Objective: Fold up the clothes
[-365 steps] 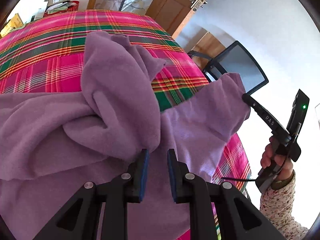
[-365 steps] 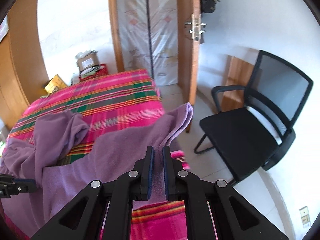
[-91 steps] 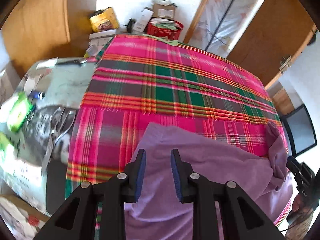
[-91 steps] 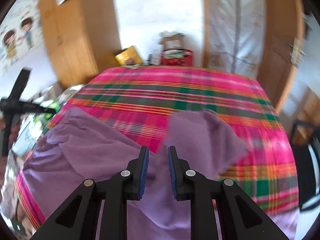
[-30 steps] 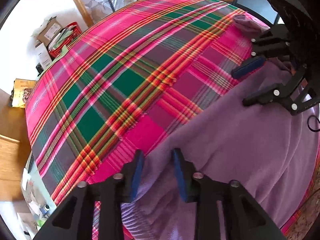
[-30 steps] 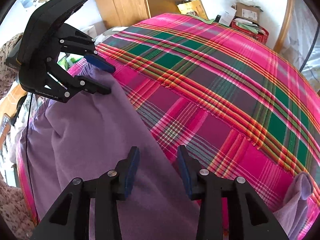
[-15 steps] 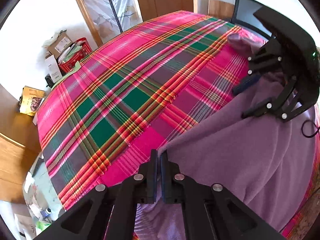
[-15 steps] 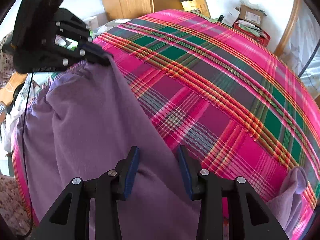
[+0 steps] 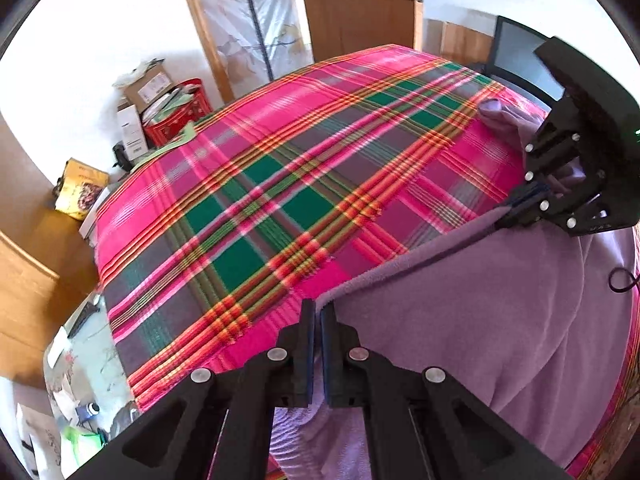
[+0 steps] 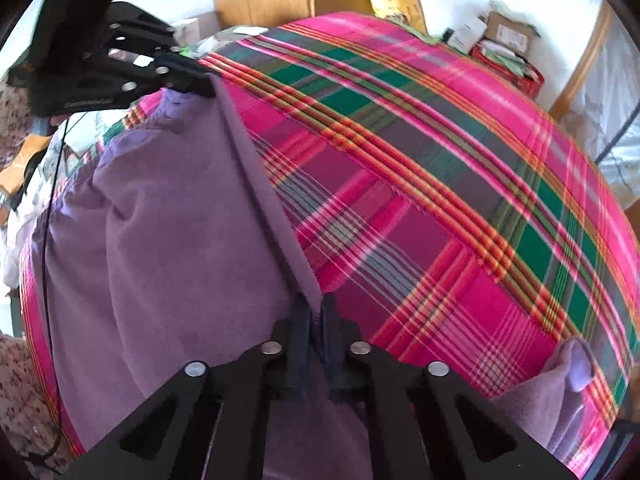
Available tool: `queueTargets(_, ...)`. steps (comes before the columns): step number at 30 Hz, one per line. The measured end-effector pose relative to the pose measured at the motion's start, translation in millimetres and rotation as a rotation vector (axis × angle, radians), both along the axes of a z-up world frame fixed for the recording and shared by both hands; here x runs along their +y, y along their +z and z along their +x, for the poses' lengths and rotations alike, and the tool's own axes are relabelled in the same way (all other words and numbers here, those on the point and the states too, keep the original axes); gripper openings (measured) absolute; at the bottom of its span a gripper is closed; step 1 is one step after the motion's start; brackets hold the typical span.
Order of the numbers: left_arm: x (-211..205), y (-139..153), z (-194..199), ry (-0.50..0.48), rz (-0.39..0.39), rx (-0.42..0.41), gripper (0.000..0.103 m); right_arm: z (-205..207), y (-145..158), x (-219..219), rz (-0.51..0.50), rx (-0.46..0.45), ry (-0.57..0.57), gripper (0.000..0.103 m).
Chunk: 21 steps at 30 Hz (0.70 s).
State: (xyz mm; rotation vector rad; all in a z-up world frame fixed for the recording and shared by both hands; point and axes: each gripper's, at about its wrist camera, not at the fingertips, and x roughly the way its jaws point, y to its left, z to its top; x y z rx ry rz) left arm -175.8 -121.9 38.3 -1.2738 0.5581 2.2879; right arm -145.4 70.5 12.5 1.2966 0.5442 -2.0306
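The purple fleece garment (image 9: 480, 320) lies on the near part of the surface covered by a pink-and-green plaid cloth (image 9: 280, 184). The left claw (image 9: 316, 320) and right claw (image 10: 314, 320) pinch the garment's far edge at opposite ends. Cardboard boxes (image 9: 144, 88) stand behind the surface.

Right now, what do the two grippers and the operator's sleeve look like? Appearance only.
Both grippers, left gripper and right gripper, are matte black angular frames with silver screw heads and dark blue finger pads. A thin black cable trails from the left one. A green LED glows on the right one. Sleeve: floral print.
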Motion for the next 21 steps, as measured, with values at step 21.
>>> queueTargets(21, -59, -5, -31, 0.286, -0.020, -0.005, 0.003, -74, 5, -81, 0.193, 0.357, 0.014, 0.004)
